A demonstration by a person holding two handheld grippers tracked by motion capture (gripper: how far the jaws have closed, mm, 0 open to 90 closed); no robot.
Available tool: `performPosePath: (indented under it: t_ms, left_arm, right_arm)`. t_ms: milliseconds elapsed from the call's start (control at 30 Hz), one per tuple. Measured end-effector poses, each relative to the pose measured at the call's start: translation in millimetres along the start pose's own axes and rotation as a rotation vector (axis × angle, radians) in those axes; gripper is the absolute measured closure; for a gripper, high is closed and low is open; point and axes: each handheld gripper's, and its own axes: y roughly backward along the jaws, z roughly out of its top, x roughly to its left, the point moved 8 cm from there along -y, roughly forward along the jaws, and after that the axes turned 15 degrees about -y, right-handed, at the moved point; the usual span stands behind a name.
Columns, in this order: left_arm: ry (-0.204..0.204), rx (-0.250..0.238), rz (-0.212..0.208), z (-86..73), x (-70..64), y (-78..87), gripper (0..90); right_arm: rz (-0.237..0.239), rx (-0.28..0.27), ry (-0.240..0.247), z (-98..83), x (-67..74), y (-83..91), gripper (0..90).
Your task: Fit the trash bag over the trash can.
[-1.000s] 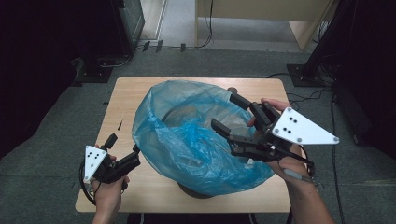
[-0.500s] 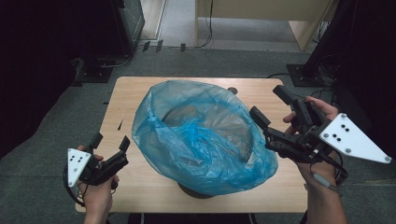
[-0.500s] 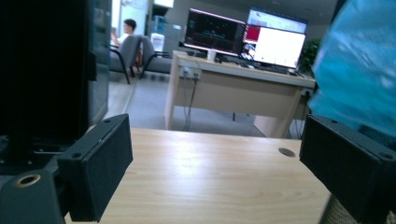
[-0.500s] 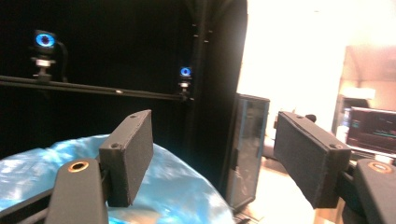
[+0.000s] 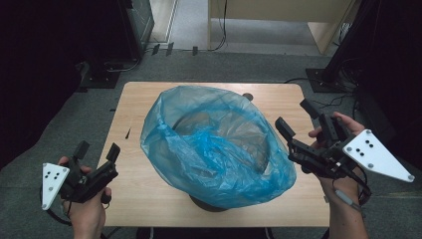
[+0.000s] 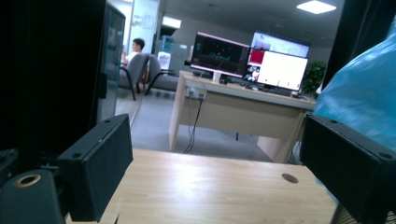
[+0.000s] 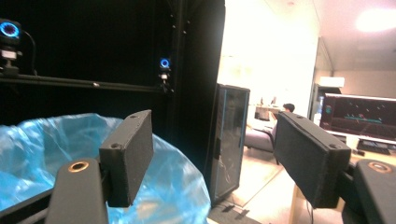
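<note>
Bag [image 5: 219, 149] on table [image 5: 149, 102], between tongs.

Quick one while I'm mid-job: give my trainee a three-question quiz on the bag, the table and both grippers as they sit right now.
1. True or false: the right gripper is clamped on the blue bag.
2. What does the blue bag cover? A) a round bin on the table B) a chair C) a monitor
3. Fill in: the left gripper is held near the table's ____ edge in the high view.

Key: 1. False; its jaws stand open beside the bag, with nothing between them. 2. A. 3. Left; it is also open and empty.
</note>
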Motion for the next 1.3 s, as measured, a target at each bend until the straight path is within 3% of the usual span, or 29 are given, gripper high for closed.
performPosePath:
  t_ms: [267, 500, 667, 700, 933, 1000, 1100, 1233, 1300]
  left_arm:
    - [0.018, -0.063, -0.074, 29.7, -21.6, 8.7, 10.2]
    - [0.004, -0.095, -0.15, 49.3, -47.0, 10.8, 10.2]
    - [-0.003, -0.068, -0.202, 51.4, -60.4, 5.5, 10.2]
    - [0.017, -0.059, -0.234, 50.5, -65.3, 3.2, 10.2]
    - [0.009, -0.072, -0.316, 50.2, -81.7, 1.5, 11.2]
    - [0.004, -0.067, -0.329, 49.3, -86.0, 1.4, 18.8]
    - [-0.001, -0.066, -0.359, 47.5, -92.4, 1.7, 40.7]
    - [-0.007, -0.053, -0.389, 44.4, -97.2, 2.1, 59.7]
    - [-0.015, -0.046, -0.405, 41.2, -100.1, 3.6, 68.7]
  right_arm:
    - [-0.062, 0.03, -0.029, -18.7, -17.1, 3.7, 29.3]
    - [-0.092, 0.057, -0.069, -33.9, -26.7, 5.1, 31.3]
    - [-0.083, 0.079, -0.119, -44.6, -27.6, 6.2, 34.8]
    - [-0.079, 0.085, -0.127, -46.5, -27.4, 6.4, 36.1]
    - [-0.093, 0.134, -0.169, -59.8, -31.3, 6.9, 44.1]
    - [-0.09, 0.145, -0.185, -62.9, -31.8, 6.8, 45.9]
    - [-0.066, 0.167, -0.209, -66.5, -28.4, 7.0, 50.6]
    - [-0.051, 0.209, -0.172, -72.2, -23.2, 6.9, 65.3]
    - [-0.042, 0.243, -0.177, -75.9, -21.5, 6.7, 76.8]
